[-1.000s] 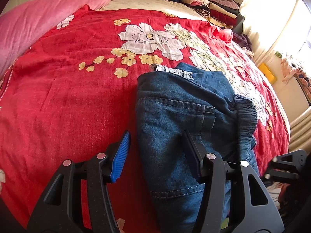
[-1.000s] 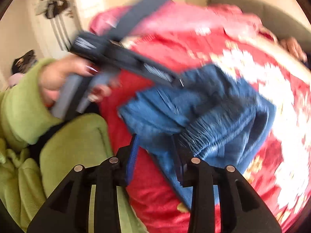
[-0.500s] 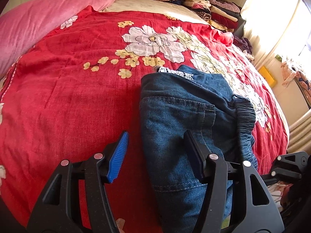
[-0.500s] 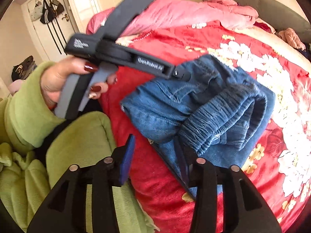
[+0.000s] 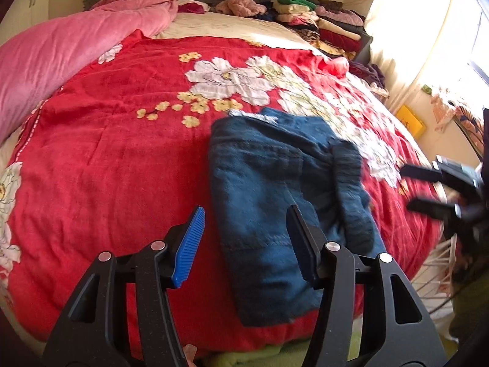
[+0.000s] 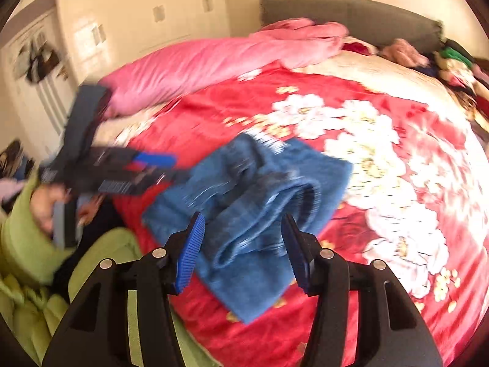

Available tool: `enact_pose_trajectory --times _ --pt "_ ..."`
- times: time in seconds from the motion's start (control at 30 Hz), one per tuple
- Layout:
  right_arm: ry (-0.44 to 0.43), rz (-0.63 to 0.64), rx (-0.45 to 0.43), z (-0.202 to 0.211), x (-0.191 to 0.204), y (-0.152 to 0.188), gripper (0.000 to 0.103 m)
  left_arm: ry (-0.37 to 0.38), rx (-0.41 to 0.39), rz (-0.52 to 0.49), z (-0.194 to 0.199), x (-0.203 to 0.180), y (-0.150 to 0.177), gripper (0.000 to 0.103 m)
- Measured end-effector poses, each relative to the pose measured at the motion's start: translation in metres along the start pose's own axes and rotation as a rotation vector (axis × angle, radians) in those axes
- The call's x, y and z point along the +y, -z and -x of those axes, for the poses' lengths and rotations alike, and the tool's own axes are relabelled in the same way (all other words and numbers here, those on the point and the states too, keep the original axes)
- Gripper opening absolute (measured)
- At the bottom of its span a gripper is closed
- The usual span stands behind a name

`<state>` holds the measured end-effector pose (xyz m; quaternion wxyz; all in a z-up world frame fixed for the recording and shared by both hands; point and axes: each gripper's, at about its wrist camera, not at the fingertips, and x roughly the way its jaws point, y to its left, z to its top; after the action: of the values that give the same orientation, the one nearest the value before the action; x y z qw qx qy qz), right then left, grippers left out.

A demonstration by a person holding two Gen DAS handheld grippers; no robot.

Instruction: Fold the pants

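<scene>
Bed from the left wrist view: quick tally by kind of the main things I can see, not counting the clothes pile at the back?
Folded jeans: 1
Red floral blanket: 1
Pink quilt: 1
Grippers, left gripper and right gripper, both open: 2
Total: 5

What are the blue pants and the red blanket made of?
The pants look like denim: blue, matte, with stitched seams and a gathered, ribbed waistband. The blanket looks like soft, fuzzy fleece or plush with printed flowers, though I can't be sure.

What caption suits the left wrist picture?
Open left gripper above folded jeans on a red floral blanket.
</scene>
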<state>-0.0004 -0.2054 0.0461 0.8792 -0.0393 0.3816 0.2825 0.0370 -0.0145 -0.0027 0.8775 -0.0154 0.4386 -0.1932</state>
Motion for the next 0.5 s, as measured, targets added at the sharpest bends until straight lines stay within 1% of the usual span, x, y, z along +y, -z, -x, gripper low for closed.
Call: enact_pose_trajectory --times 0.1,0.17,0.2,0.3,0.4,0.43,0.5 --pt "0.019 0.024 -0.008 -0.008 -0.003 -0.016 0.051 0.006 0.027 -0.059 -0.005 -0.016 0.010 0.047" --pt "0.018 0.055 0.003 -0.016 -0.001 -0.028 0.043 -0.023 0.054 -0.098 -0.013 -0.023 0.016 0.047" --pt "0.017 0.075 0.014 -0.024 0.000 -0.035 0.042 -0.037 0.072 -0.105 -0.019 -0.023 0.018 0.047" --pt "0.027 0.123 0.055 -0.049 -0.001 -0.048 0.040 -0.033 0.098 -0.080 -0.025 -0.017 0.021 0.048" --pt "0.084 0.182 0.134 -0.083 -0.001 -0.055 0.037 -0.024 0.105 -0.058 -0.026 -0.010 0.023 0.052" --pt "0.134 0.202 0.166 -0.096 -0.004 -0.055 0.032 -0.020 0.106 -0.053 -0.026 -0.010 0.024 0.052" --pt "0.194 0.207 0.214 -0.117 -0.013 -0.054 0.030 -0.017 0.107 -0.050 -0.027 -0.009 0.025 0.052"
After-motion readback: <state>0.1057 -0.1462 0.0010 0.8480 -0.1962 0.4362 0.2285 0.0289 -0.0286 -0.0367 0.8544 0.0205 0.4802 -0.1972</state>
